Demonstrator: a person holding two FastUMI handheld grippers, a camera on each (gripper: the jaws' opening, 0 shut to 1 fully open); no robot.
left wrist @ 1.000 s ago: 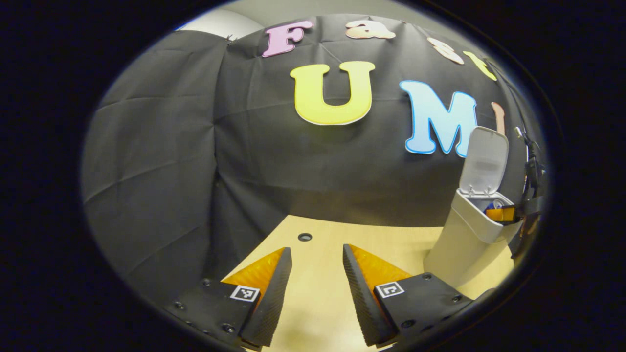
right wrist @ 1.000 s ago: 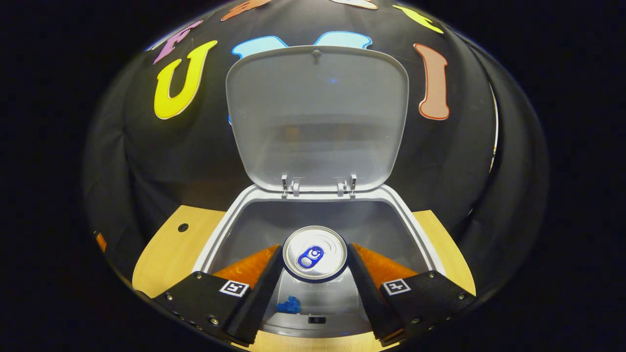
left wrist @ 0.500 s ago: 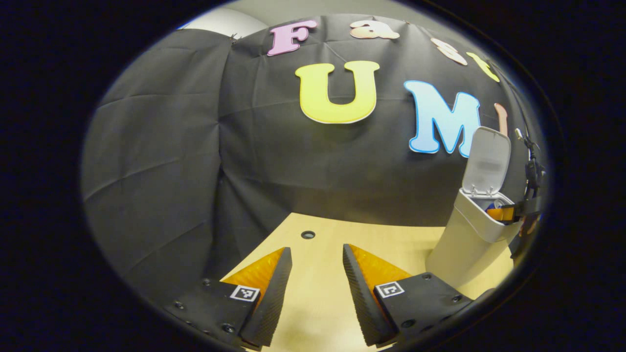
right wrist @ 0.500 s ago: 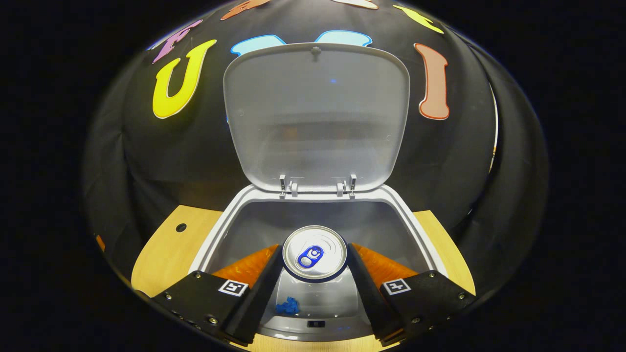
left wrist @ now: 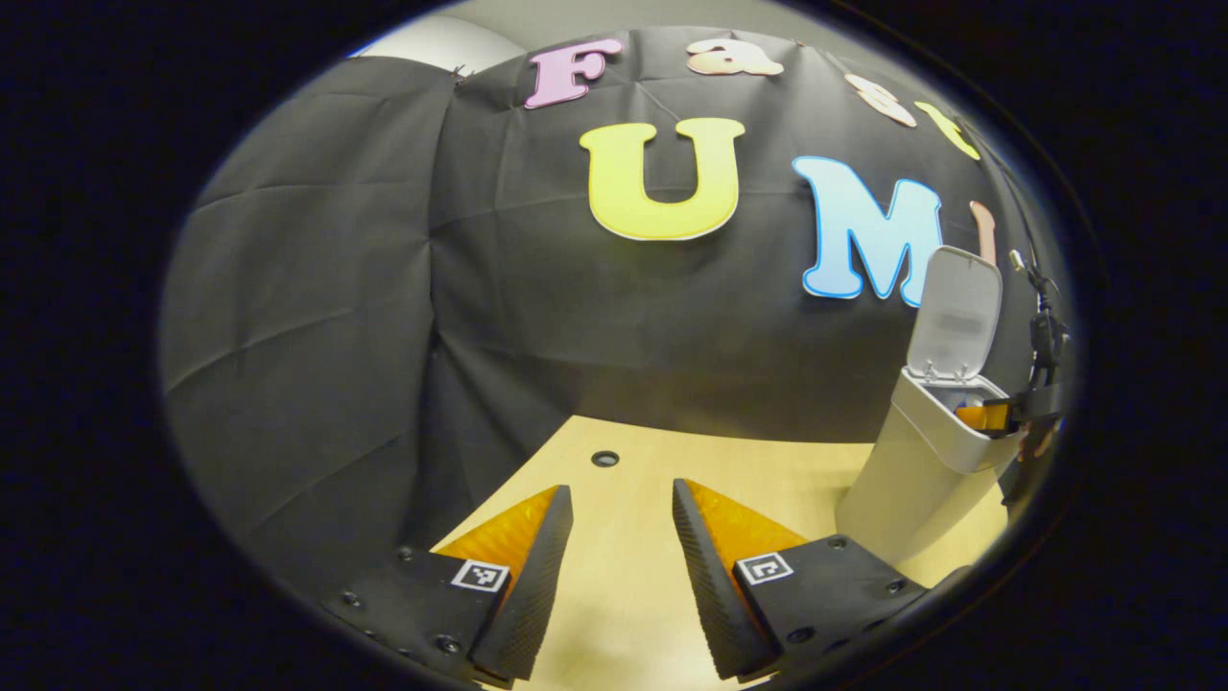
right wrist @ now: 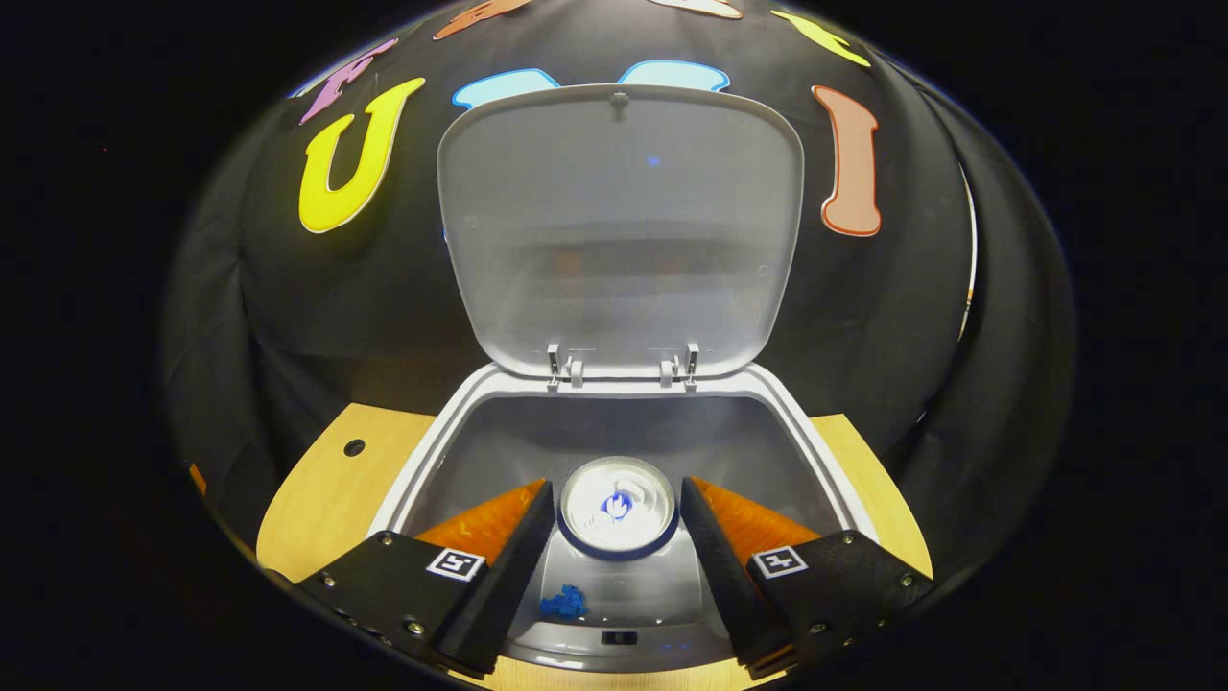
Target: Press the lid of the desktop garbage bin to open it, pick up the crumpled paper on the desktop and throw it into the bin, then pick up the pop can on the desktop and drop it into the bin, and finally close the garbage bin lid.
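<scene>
The white bin (right wrist: 432, 451) stands with its lid (right wrist: 619, 230) raised upright. The pop can (right wrist: 619, 507), top end toward me and blurred, sits low inside the bin mouth between my right gripper's (right wrist: 617, 489) fingers, which stand slightly off its sides, open. A blue crumpled paper (right wrist: 564, 602) lies on the bin's bottom. In the left gripper view the bin (left wrist: 911, 470) is at the far right with the right gripper (left wrist: 988, 416) over its rim. My left gripper (left wrist: 621, 489) hangs open above the wooden table (left wrist: 633, 595), nothing between its fingers.
A small round hole (left wrist: 604, 459) sits in the tabletop near the black cloth wall, also seen left of the bin as a hole (right wrist: 354, 447). A black cable (left wrist: 1041, 326) hangs beside the raised lid.
The right gripper's fingers have parted from the can, and the can has slipped lower into the bin, now blurred. The left gripper has stayed almost still.
</scene>
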